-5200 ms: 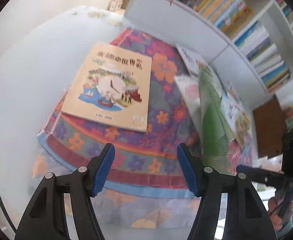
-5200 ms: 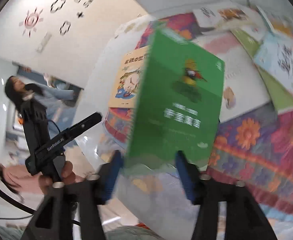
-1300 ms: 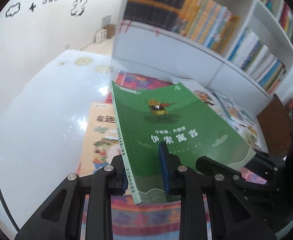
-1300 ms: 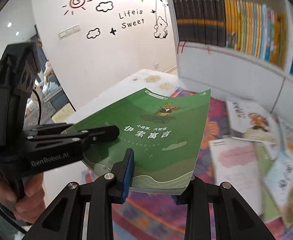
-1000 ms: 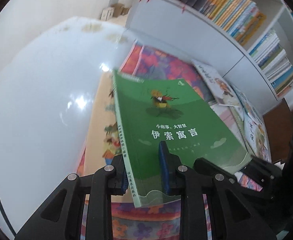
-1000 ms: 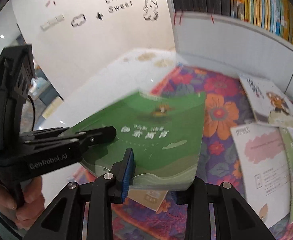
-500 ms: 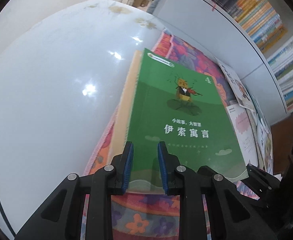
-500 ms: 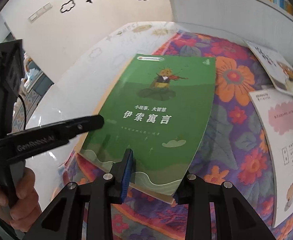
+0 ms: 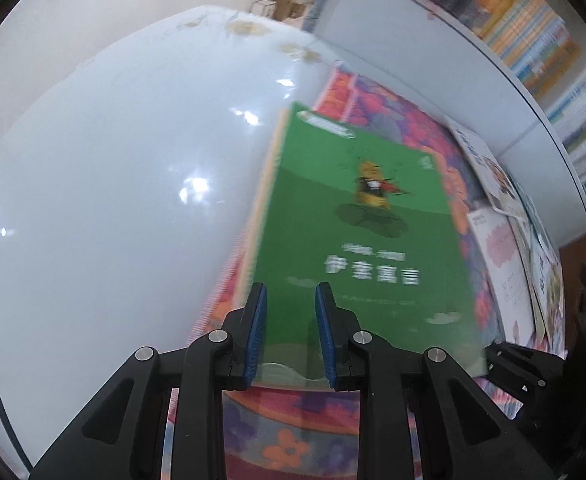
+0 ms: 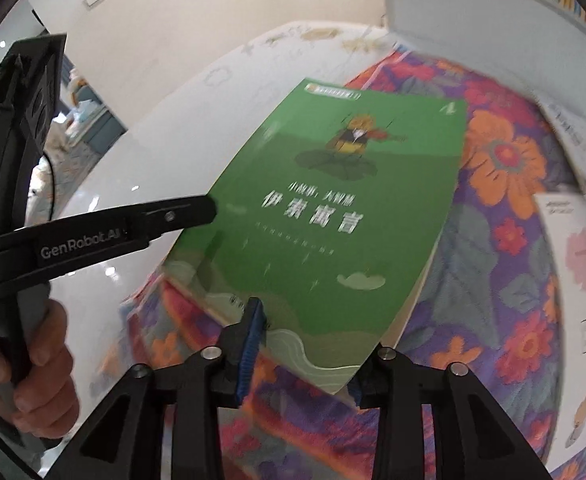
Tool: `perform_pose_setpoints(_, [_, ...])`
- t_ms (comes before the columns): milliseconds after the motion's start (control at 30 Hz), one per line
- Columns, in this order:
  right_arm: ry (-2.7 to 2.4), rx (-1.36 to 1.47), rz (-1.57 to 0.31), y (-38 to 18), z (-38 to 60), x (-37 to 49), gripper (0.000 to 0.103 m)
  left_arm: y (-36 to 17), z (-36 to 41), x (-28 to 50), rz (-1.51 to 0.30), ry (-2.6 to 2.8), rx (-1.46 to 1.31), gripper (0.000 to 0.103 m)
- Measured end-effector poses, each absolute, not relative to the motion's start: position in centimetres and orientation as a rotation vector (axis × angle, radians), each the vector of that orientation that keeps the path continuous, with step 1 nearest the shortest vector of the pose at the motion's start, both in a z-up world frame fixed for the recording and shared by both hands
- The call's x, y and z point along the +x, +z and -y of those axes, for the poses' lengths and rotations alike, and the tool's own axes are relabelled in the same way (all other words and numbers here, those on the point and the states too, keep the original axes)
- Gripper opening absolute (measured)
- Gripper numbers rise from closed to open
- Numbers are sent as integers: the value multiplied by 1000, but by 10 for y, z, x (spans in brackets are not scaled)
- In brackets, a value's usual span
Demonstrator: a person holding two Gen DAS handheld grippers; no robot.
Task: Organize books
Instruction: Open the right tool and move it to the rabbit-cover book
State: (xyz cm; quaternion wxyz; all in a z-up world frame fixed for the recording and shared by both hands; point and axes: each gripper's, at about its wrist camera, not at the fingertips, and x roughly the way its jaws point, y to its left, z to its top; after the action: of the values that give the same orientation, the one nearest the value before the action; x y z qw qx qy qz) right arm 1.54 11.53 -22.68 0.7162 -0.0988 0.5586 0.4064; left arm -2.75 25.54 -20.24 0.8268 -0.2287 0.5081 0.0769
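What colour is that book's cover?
Green, on the book; the right wrist view shows it best.

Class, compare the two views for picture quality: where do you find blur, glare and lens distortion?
Left wrist view: the green paperback book has smeared title lettering, and the glossy white floor carries bright glare spots. Right wrist view: the title reads sharper, and the flowered rug bows with fisheye distortion.
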Motion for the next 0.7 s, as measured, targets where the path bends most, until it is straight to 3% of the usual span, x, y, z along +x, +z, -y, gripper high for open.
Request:
perform_pose_setpoints(167, [873,-170,-1329,-220,-66,13,39,-174,-213,-18,-1056,100,-402,24])
perform_pose_setpoints(267, [803,-144,-1306,-203,-27,11,40,-156,-170,-10,-1047,29,-359,34])
perform_pose_setpoints(333, [732,-124,-1271,-188,3,12,53,-149,-147,-5,-1048,-25,-361,40])
perform_pose_setpoints(367, [697,-108,-1254,-181,17,12,54,-143,-127,-1,-1043,-73,-358,45])
perform_pose_setpoints(567, [446,15,-1124,-125,117,25,54,-115,-32,20,-1032,-255,-299,46])
perform_pose_setpoints(700, [359,44,-1027,-93,172,29,64,-95,24,38,-1007,-313,-236,46])
